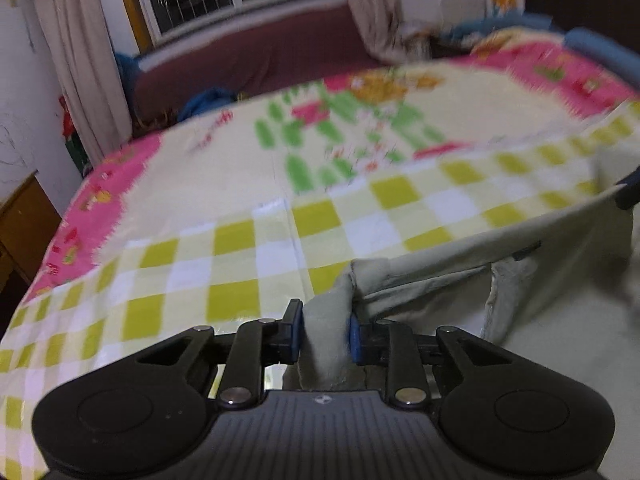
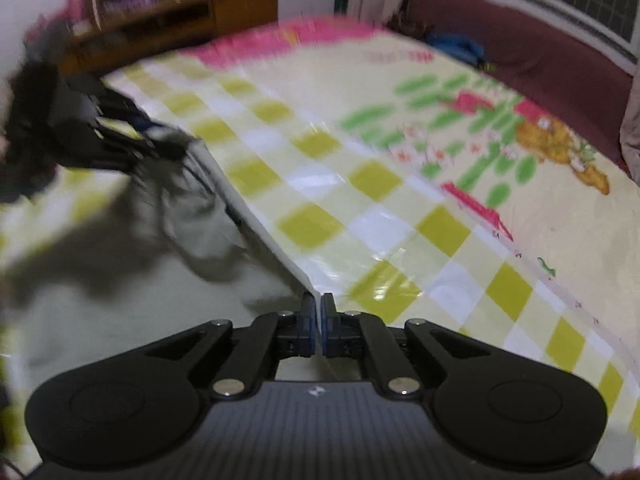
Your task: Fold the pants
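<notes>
The pants (image 1: 460, 264) are pale grey-green and hang raised over the bed, stretched between my two grippers. My left gripper (image 1: 326, 332) is shut on a thick bunched fold of their edge, which fills the gap between the blue pads. My right gripper (image 2: 318, 316) is shut on a thin edge of the pants (image 2: 120, 300), with its pads almost touching. In the right wrist view the left gripper (image 2: 168, 144) shows blurred at the upper left, holding the far end of that same taut edge. The lower part of the pants sags out of view.
A yellow and white checkered sheet (image 1: 240, 240) covers the near part of the bed, over a pink-bordered cartoon blanket (image 1: 360, 120). A maroon bench (image 1: 260, 52) runs under the barred window. A wooden cabinet (image 2: 172, 12) stands beside the bed, and curtains (image 1: 76, 60) hang at the wall.
</notes>
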Available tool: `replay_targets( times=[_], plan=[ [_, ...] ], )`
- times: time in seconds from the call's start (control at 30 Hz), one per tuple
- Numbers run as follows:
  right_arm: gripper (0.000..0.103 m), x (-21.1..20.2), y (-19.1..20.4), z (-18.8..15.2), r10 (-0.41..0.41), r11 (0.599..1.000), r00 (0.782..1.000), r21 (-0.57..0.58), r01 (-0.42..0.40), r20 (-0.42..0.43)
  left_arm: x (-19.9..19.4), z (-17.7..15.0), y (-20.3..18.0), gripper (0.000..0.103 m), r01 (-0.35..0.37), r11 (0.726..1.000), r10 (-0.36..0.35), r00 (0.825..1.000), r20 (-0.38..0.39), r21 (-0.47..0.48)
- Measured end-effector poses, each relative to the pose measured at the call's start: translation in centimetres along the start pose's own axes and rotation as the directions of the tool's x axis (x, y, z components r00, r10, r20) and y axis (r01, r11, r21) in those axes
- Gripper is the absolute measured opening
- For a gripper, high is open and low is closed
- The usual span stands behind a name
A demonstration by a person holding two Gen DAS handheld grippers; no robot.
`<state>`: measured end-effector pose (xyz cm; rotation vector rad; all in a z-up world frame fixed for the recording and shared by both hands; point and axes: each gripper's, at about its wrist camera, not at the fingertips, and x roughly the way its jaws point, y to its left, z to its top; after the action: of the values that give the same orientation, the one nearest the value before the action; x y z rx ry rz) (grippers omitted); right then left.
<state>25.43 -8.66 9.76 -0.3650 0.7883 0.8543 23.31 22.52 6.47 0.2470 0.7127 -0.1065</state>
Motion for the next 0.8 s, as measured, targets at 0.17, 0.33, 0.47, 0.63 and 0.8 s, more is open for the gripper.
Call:
replay_targets(
  times=[0.17, 0.33, 0.47, 0.63, 0.8],
  plan=[
    [0.003, -5.4, 8.1, -5.8, 0.091, 0.995, 0.996, 0.044, -0.09, -0.017, -8.3, -6.2, -1.4, 0.04, 0.035, 0.999, -0.033, 0.998, 0.049, -0.04],
    [0.002, -0.6, 14.3, -13.8, 0.182, 0.974, 0.965, 0.168, -0.151, -0.19, -8.8, -13.6, -4.1, 0.039, 0.03, 0.997, -0.035, 0.997, -0.073, -0.07],
    [0.002, 0.9, 16.5, -15.8, 0.151, 0.98, 0.963, 0.162, -0.117, -0.222, -9.3, -16.9, -4.0, 0.04, 0.016, 0.987, -0.031, 0.995, -0.093, -0.157],
    [0.003, 0.0, 16.5, -15.5, 0.08, 0.992, 0.968, 0.115, -0.054, -0.237, -11.4, -18.2, -3.4, 0.04, 0.026, 0.98, -0.038, 0.998, -0.058, -0.196],
    [0.01, 0.1, 17.7, -13.2, -0.021, 1.0, 0.987, -0.014, 0.019, -0.16, -13.2, -19.7, -3.5, 0.042, 0.026, 0.986, -0.036, 0.998, -0.059, -0.162]
  ],
)
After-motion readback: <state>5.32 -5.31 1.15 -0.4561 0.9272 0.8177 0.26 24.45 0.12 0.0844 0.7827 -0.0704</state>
